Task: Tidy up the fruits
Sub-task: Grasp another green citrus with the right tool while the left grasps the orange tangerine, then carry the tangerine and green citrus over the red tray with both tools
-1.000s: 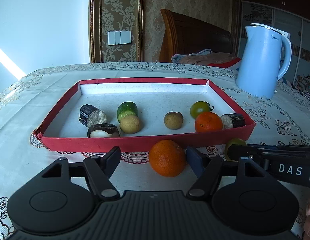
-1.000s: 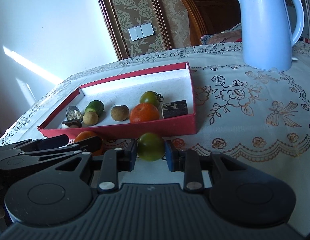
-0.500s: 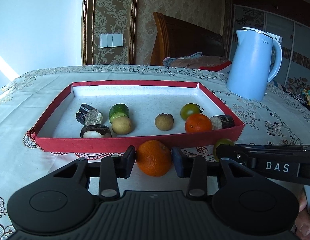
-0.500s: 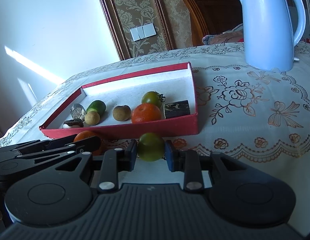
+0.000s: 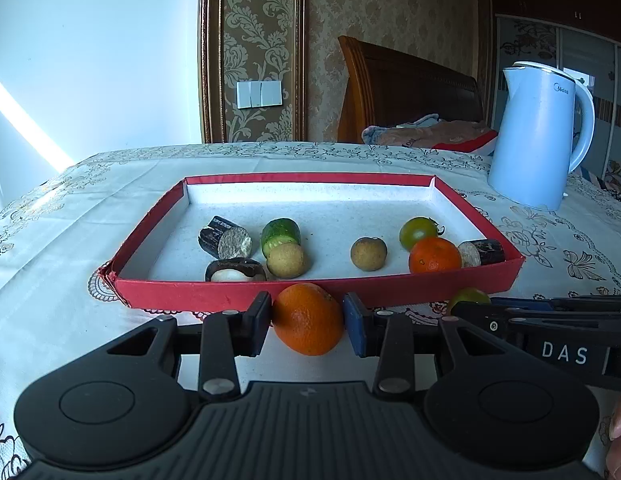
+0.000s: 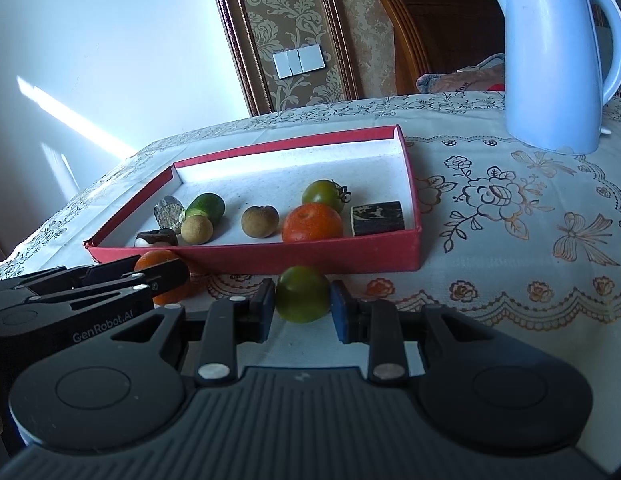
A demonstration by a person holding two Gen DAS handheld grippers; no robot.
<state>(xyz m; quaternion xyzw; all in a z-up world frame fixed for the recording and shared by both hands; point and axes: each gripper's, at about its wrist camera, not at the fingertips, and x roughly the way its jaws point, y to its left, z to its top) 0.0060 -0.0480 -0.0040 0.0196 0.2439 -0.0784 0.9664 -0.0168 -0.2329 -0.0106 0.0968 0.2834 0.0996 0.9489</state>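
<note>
Fruit sits in both claws just outside the near wall of the red tray [image 5: 246, 298]. The left gripper [image 5: 307, 322], its jaws having just been closing, clamps an orange mandarin [image 5: 308, 320]; the right gripper [image 6: 302, 306] pinches a green tomato [image 6: 302, 294] tight. Both fruits are above the embroidered tablecloth [image 6: 510, 248] near its front edge. Inside the tray lie another mandarin [image 5: 434, 255], a green tomato with stem [image 5: 419, 232], two longans and a cucumber piece [image 5: 280, 232]. A blue kettle [image 5: 538, 136] stands toward the far right corner.
</note>
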